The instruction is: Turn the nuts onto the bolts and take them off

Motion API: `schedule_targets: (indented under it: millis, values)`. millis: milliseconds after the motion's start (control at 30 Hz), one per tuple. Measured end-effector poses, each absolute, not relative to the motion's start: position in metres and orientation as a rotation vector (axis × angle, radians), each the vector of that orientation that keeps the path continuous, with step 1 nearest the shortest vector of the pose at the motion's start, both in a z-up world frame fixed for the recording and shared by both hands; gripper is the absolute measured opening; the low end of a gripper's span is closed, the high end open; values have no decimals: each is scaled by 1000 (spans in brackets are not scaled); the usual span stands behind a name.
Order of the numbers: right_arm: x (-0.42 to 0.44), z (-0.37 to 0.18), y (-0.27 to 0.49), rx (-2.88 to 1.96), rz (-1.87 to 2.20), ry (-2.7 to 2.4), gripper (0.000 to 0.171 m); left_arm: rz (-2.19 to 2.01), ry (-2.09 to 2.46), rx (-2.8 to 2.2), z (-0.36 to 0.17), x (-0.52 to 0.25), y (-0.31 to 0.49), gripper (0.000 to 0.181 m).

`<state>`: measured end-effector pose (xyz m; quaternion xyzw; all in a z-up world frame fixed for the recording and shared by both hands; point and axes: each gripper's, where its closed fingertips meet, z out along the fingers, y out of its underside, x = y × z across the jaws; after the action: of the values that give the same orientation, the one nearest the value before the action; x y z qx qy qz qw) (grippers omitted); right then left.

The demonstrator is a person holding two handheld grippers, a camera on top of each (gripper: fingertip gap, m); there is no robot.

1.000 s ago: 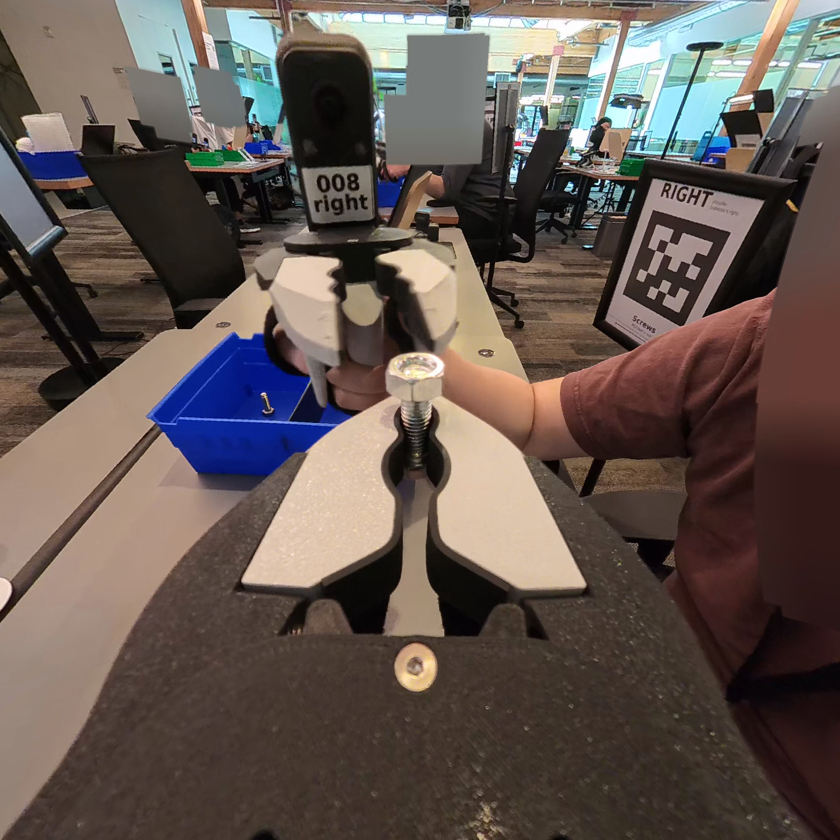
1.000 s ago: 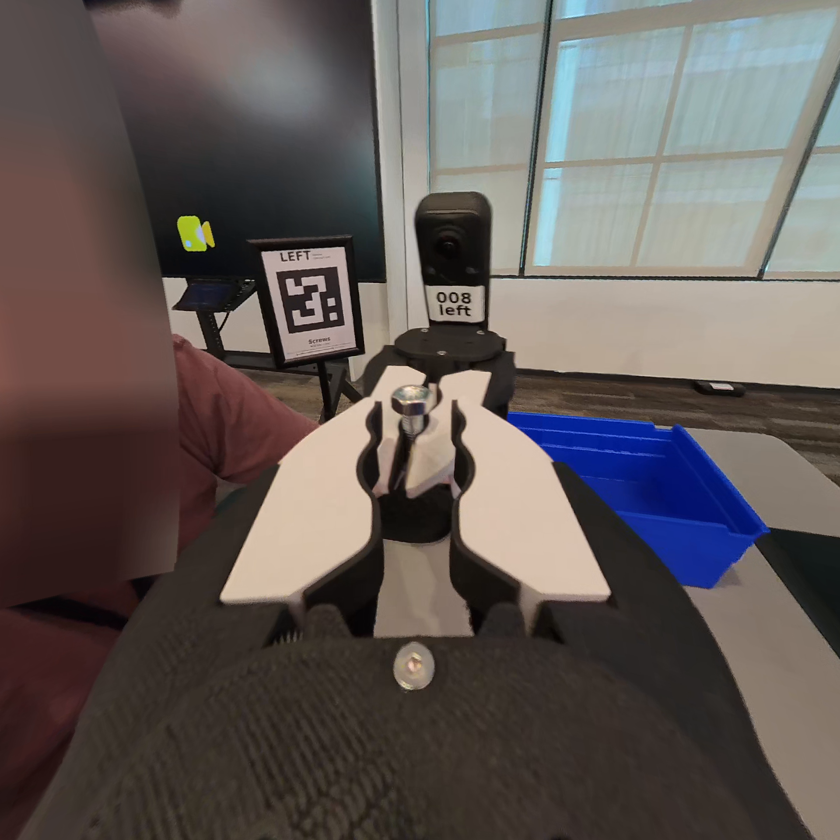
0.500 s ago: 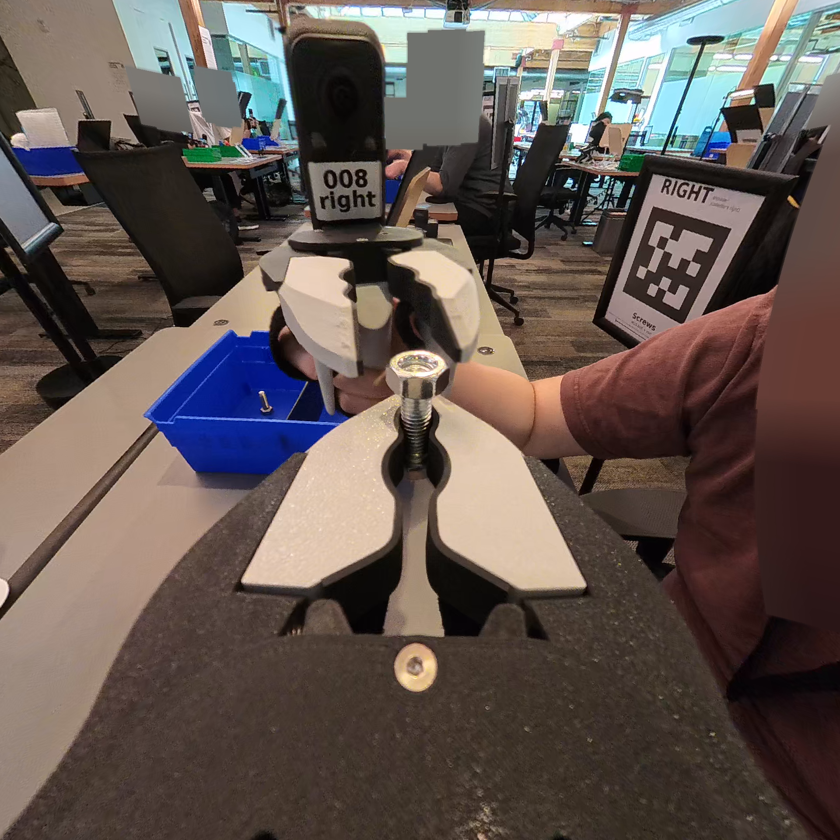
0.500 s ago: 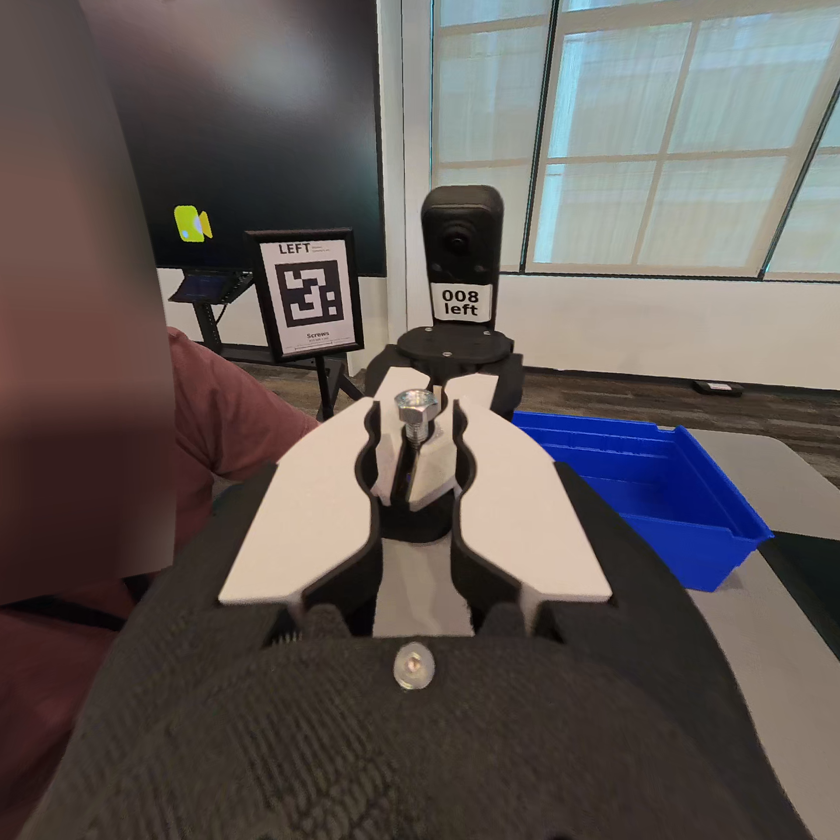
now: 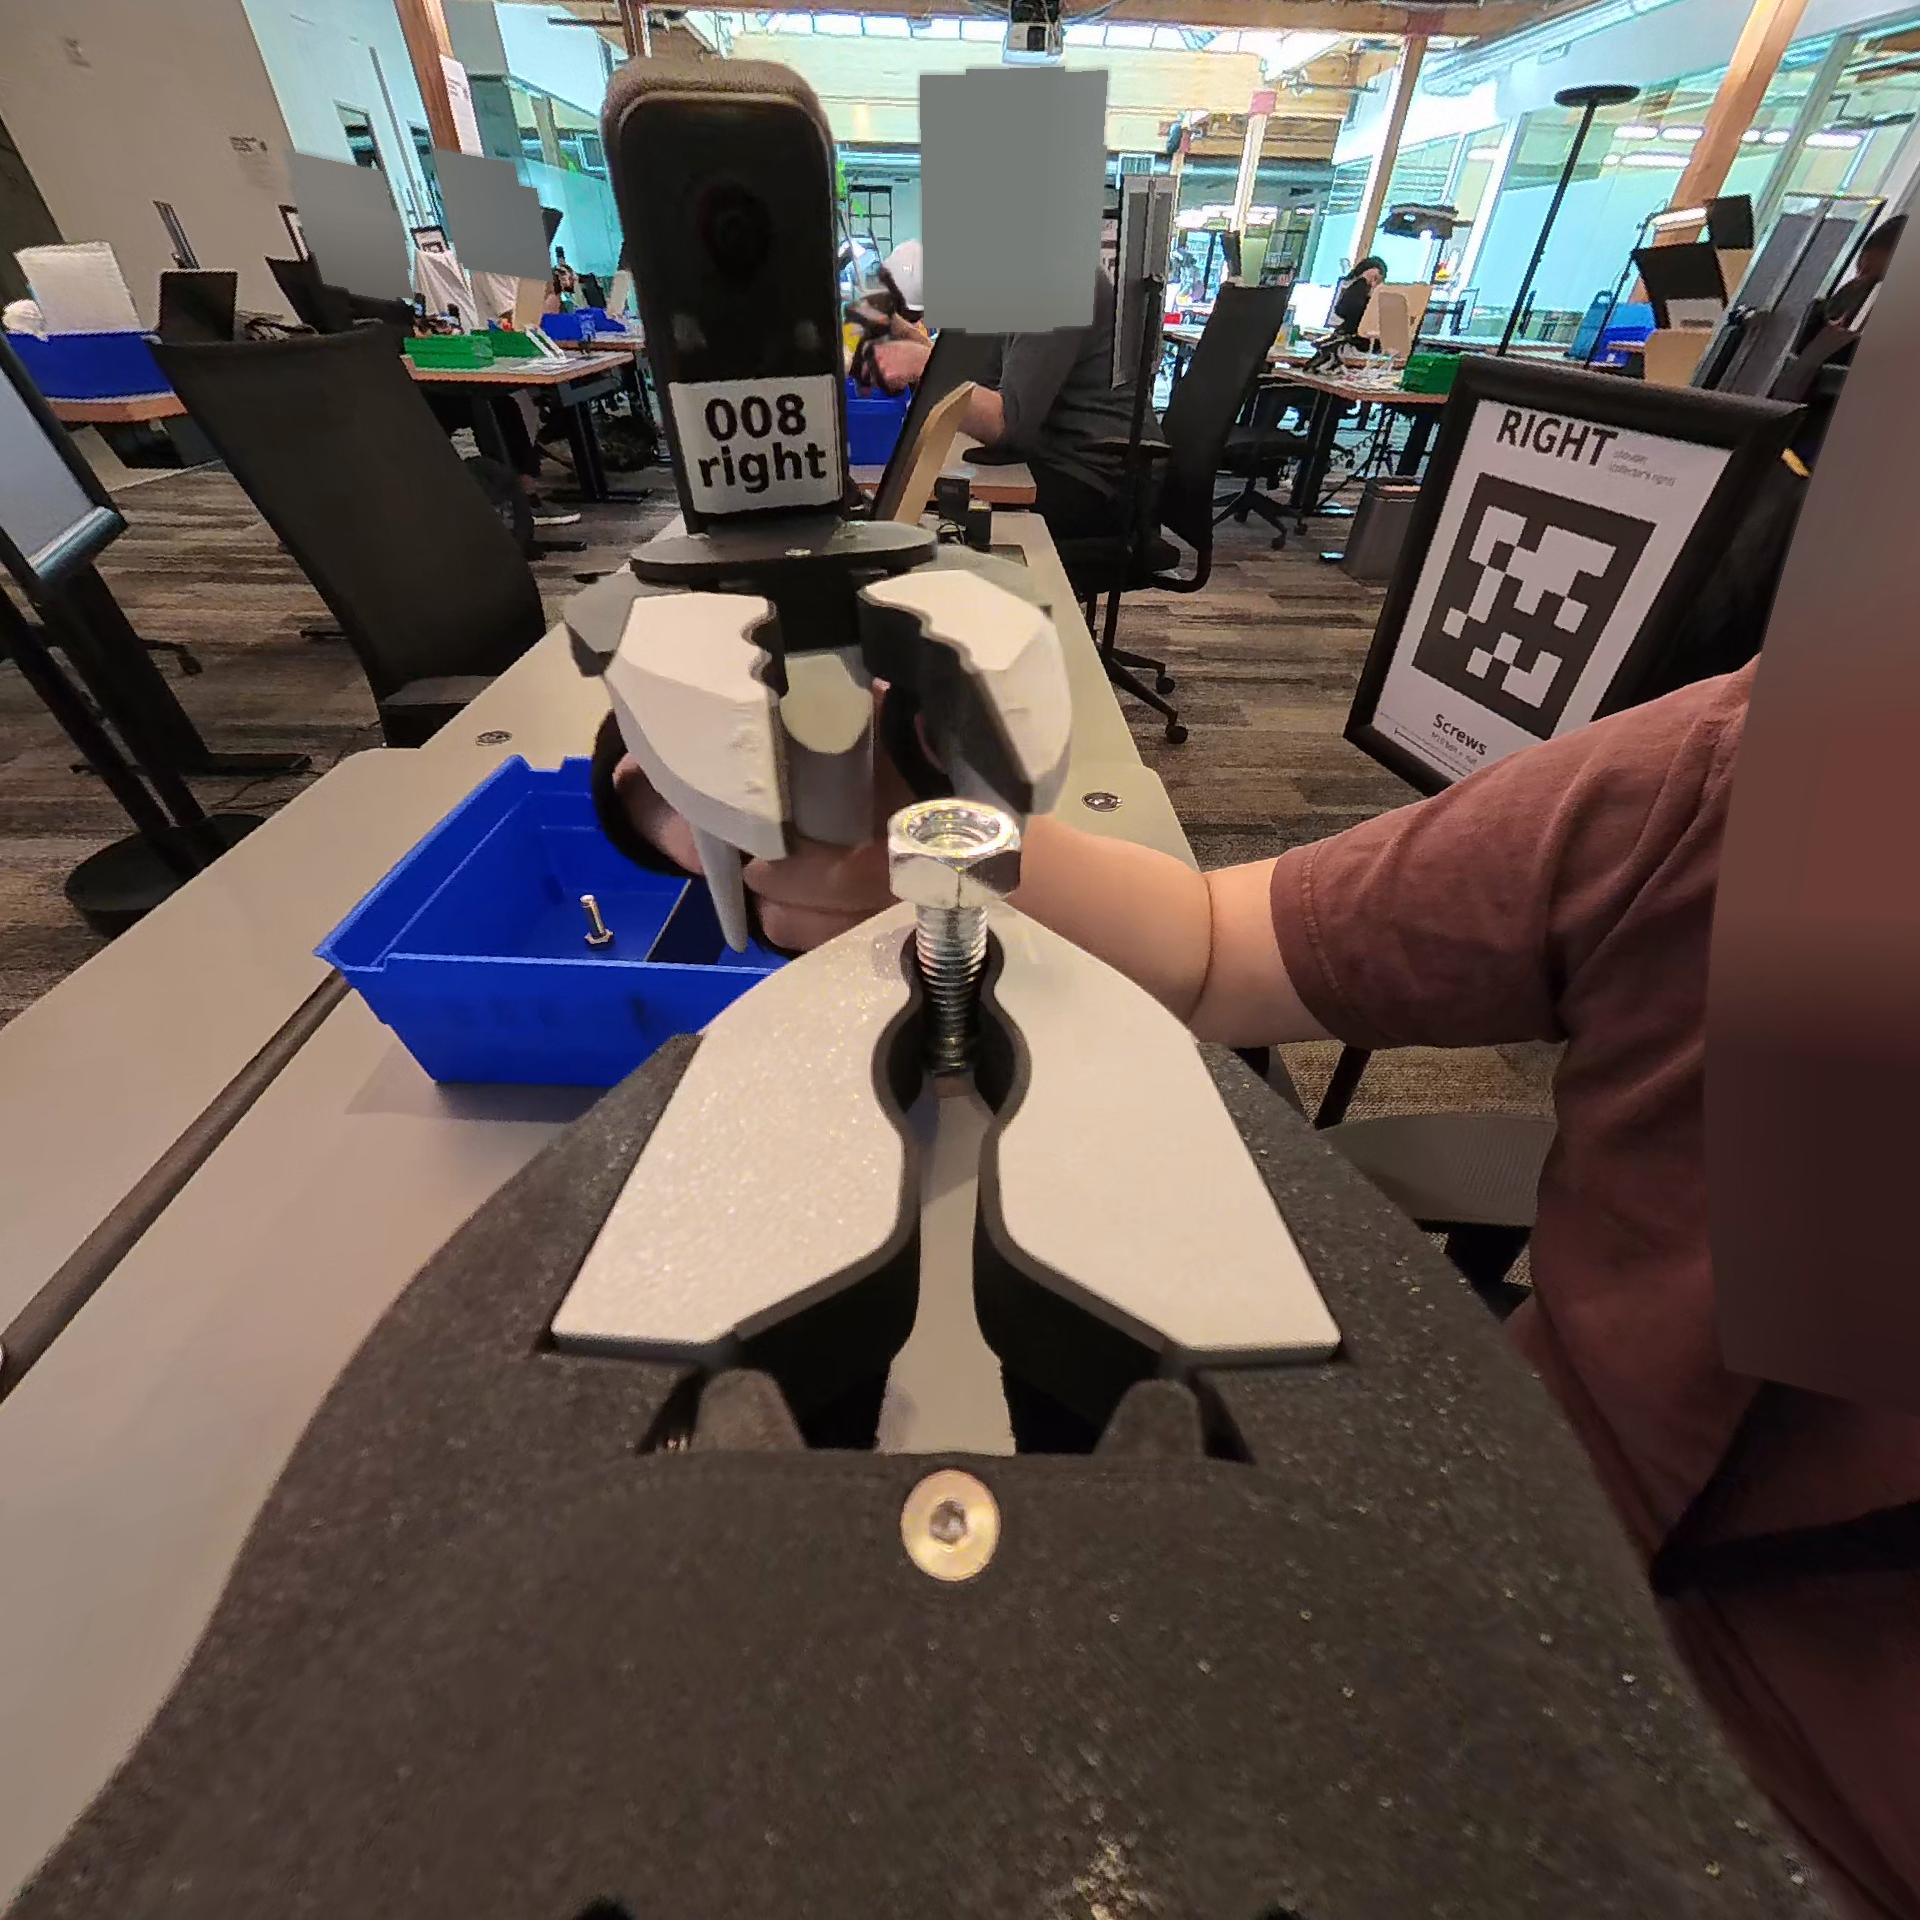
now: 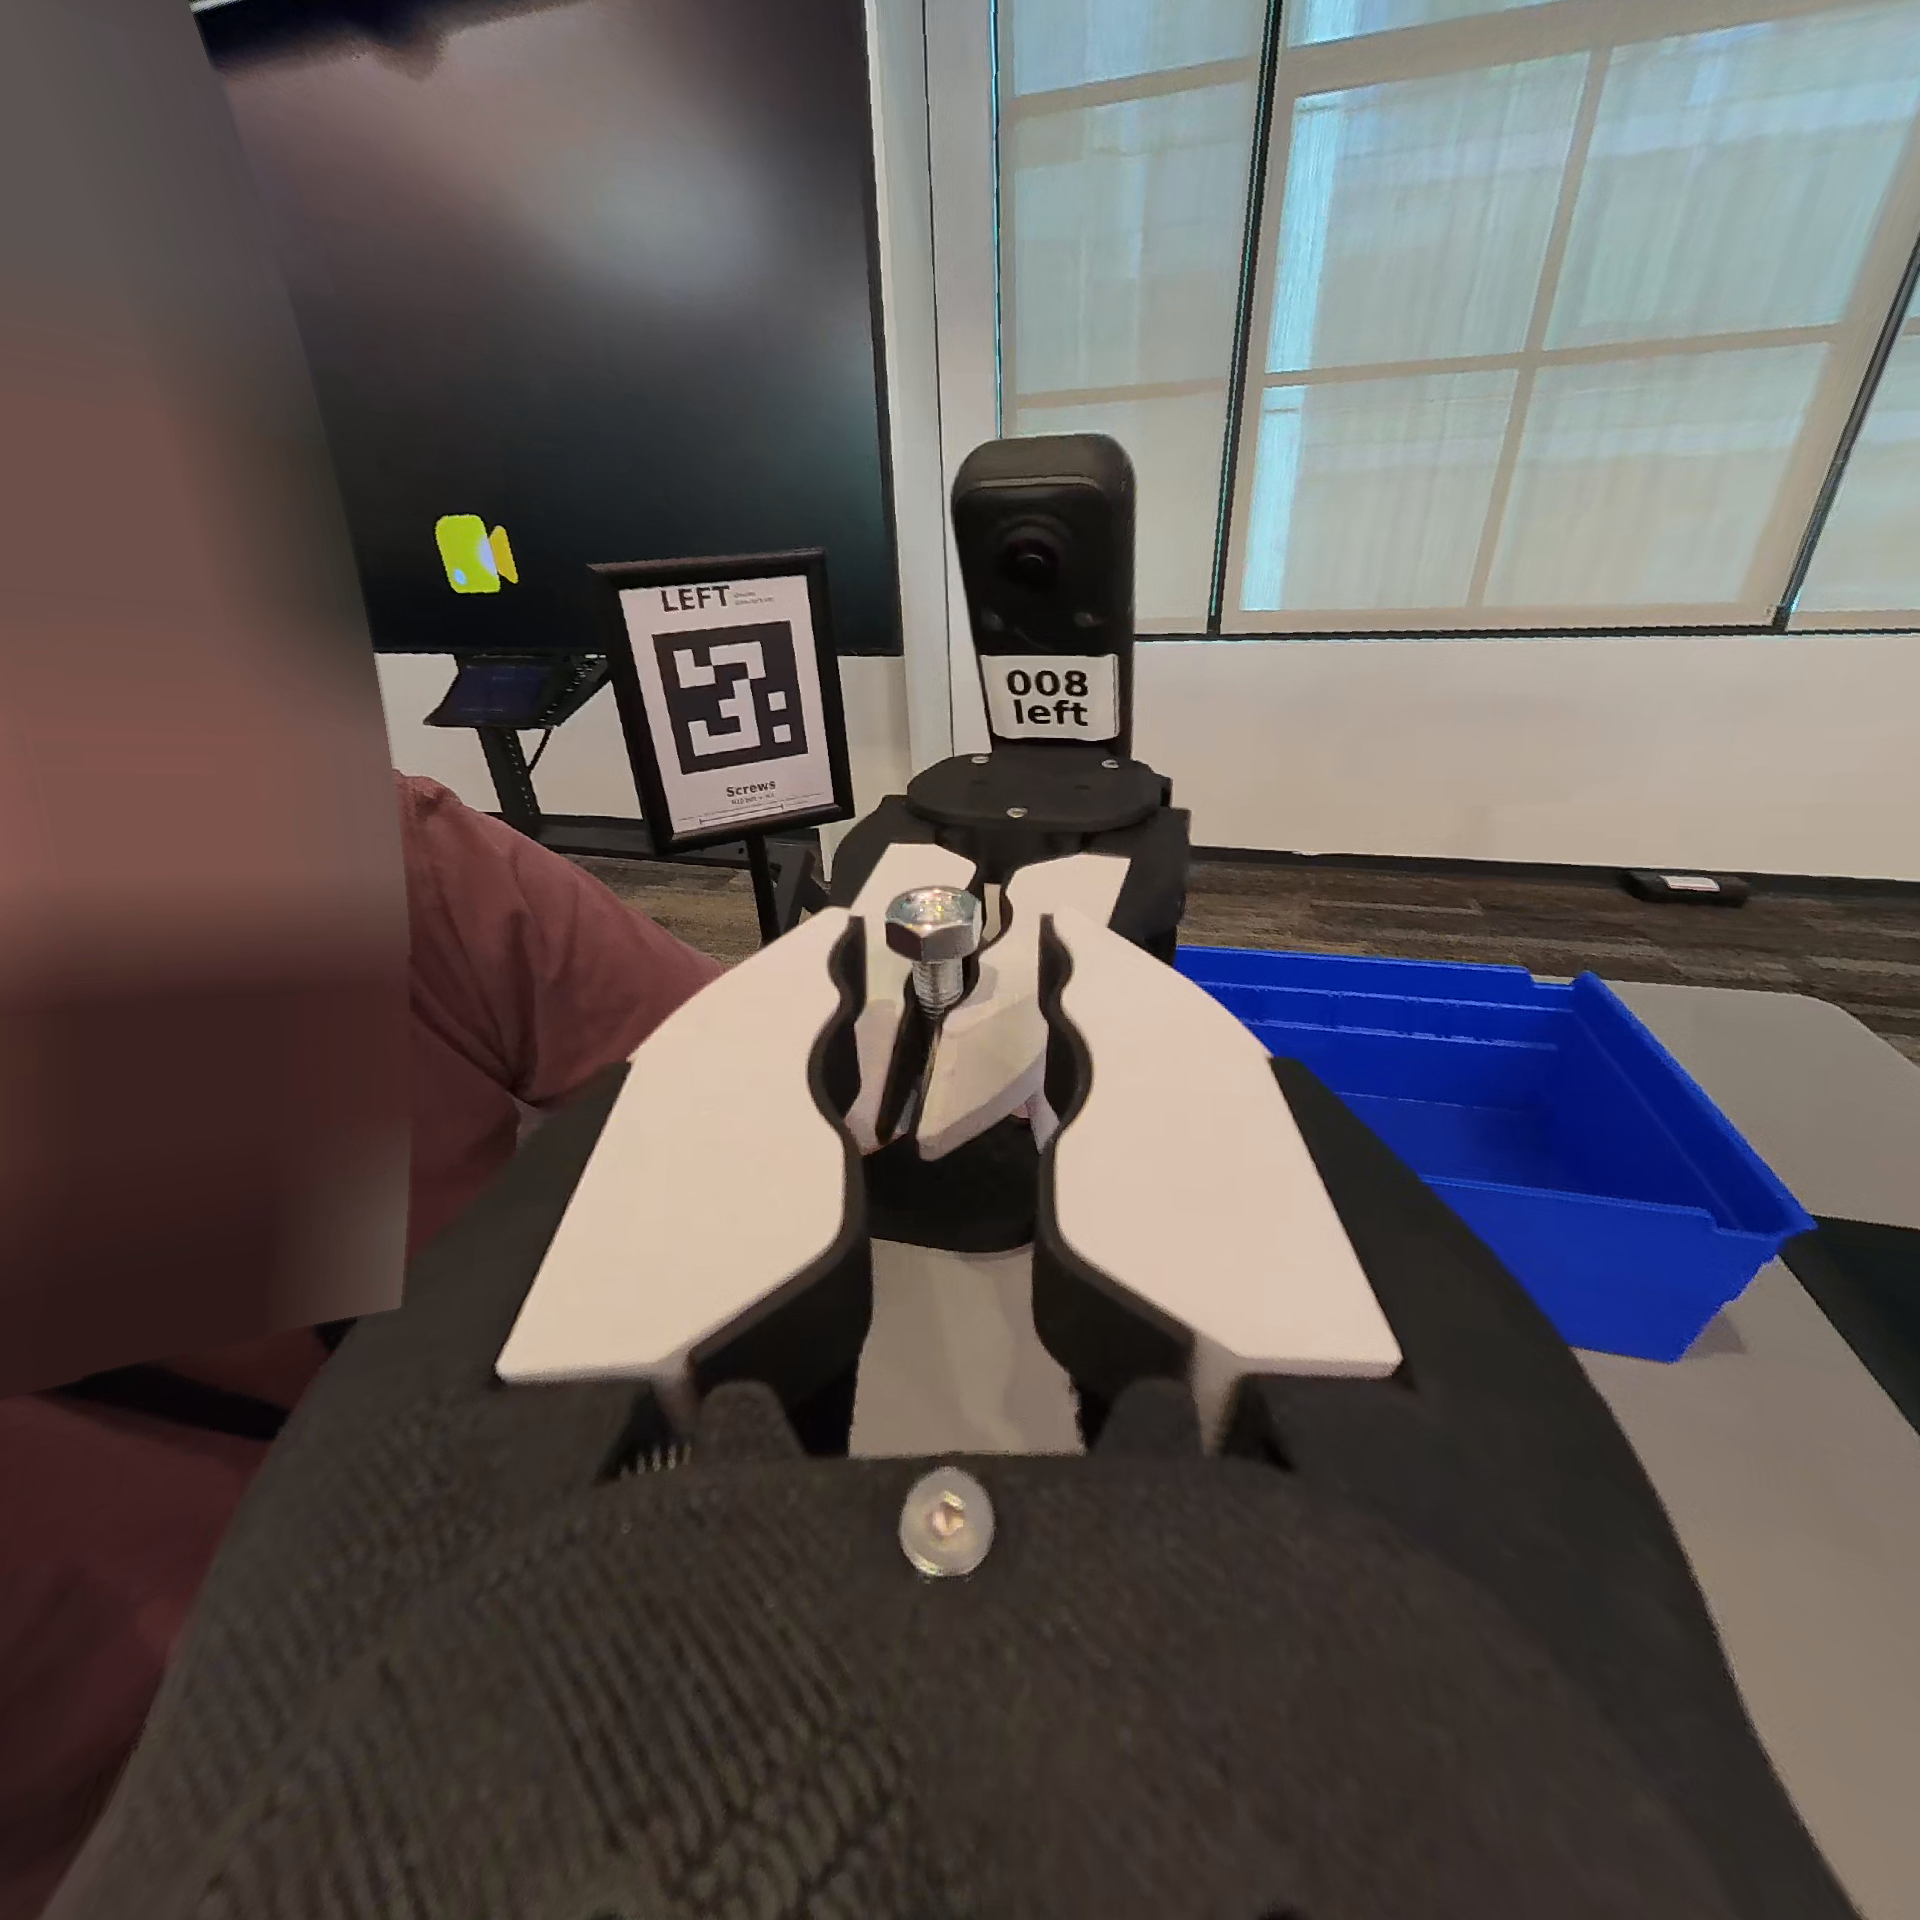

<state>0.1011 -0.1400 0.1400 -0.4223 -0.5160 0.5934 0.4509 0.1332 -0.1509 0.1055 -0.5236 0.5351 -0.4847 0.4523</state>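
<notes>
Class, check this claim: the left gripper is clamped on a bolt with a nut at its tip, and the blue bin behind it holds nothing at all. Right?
Not quite. The blue bin is not empty: the left wrist view shows one small bolt lying inside it. The rest stands: the left gripper is clamped on the bolt carrying the nut.

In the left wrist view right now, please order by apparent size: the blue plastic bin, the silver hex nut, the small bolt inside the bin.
1. Blue plastic bin
2. Silver hex nut, though nearer the camera
3. Small bolt
</notes>
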Motion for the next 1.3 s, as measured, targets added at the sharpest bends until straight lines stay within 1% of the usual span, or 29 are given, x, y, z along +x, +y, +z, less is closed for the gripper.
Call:
schedule_targets:
  millis: [167, 267, 467, 633, 700, 833, 1100, 1300]
  values:
    - [97, 135, -138, -1058, 1450, -1281, 33, -1197, 1327, -1296, 105, 134, -152, 4]
    - [103, 137, -129, -1071, 1451, -1244, 28, -1210, 1318, -1295, 106, 133, -151, 4]
    - [102, 142, -143, -1028, 1451, -1279, 33, -1208, 1323, -1296, 105, 133, -152, 4]
    - [99, 138, -138, -1053, 1427, -1276, 33, -1205, 1331, -1299, 104, 135, -153, 4]
    - [102, 138, -132, -1067, 1443, -1252, 29, -1207, 1326, -1297, 105, 134, -153, 4]
    - [104, 142, -134, -1050, 1460, -1245, 30, -1208, 1322, -1297, 105, 133, -152, 4]
    - [92, 144, -141, -1062, 1319, -1231, 36, -1166, 1264, -1304, 108, 132, -142, 4]
    - [88, 141, -131, -1110, 1228, -1187, 33, -1164, 1261, -1303, 108, 133, -142, 4]
